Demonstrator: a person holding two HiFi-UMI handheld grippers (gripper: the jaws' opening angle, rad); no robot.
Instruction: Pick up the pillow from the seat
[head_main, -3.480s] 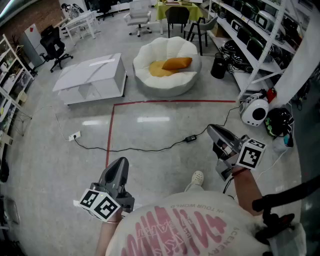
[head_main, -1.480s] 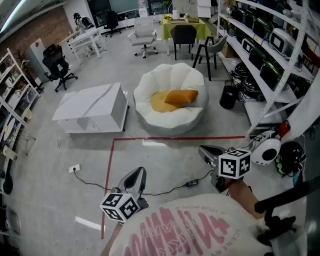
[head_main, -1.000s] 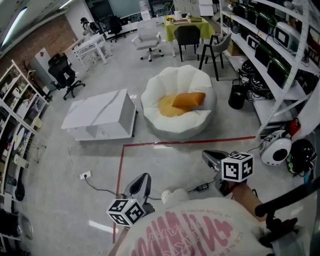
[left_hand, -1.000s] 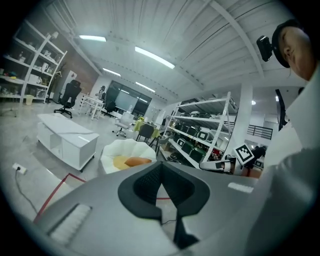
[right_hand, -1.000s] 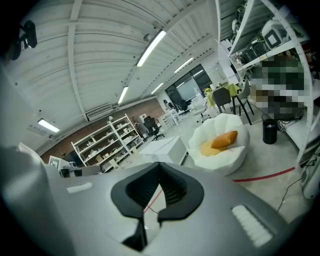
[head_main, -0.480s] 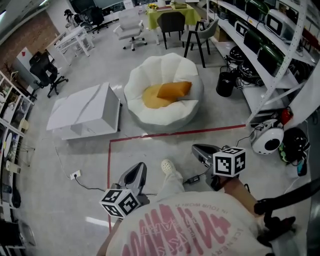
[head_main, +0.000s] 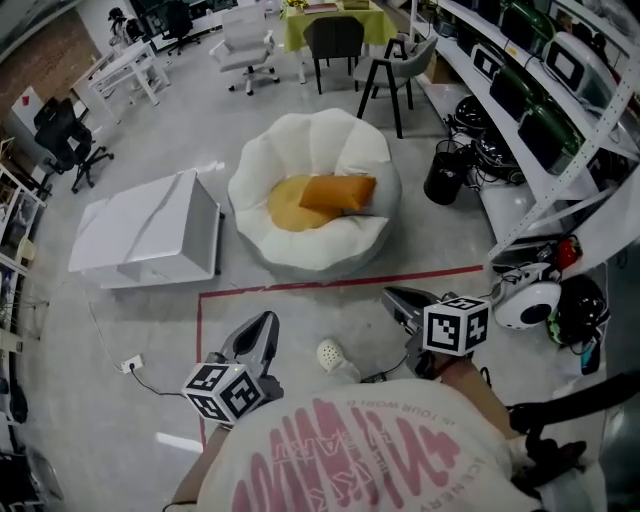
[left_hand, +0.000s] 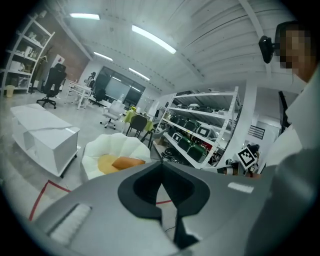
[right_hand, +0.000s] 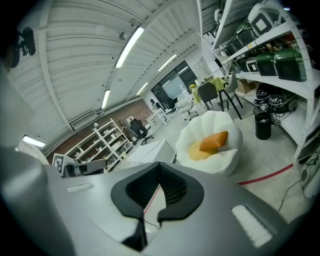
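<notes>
An orange pillow (head_main: 338, 191) lies on the yellow middle of a white petal-shaped seat (head_main: 300, 140) on the floor ahead. Both grippers are held low in front of the person, well short of the seat and just inside the red tape line. My left gripper (head_main: 268, 320) is shut and empty. My right gripper (head_main: 390, 297) is shut and empty too. The left gripper view shows its jaws (left_hand: 160, 163) together, with the pillow (left_hand: 129, 162) and seat (left_hand: 112, 145) far beyond. In the right gripper view the pillow (right_hand: 214, 140) lies beyond the closed gripper (right_hand: 160, 165).
A white low cabinet (head_main: 150, 225) stands left of the seat. Red tape (head_main: 330, 283) marks the floor before it. Shelving (head_main: 540, 90), a black bin (head_main: 442, 178) and a white device (head_main: 530, 305) line the right. Chairs (head_main: 335, 40) stand behind. The person's shoe (head_main: 332, 355) is between the grippers.
The person has walked toward the seat, which now sits nearer. Both grippers moved forward with the walk, up to the red tape line. Their jaws stayed shut.
</notes>
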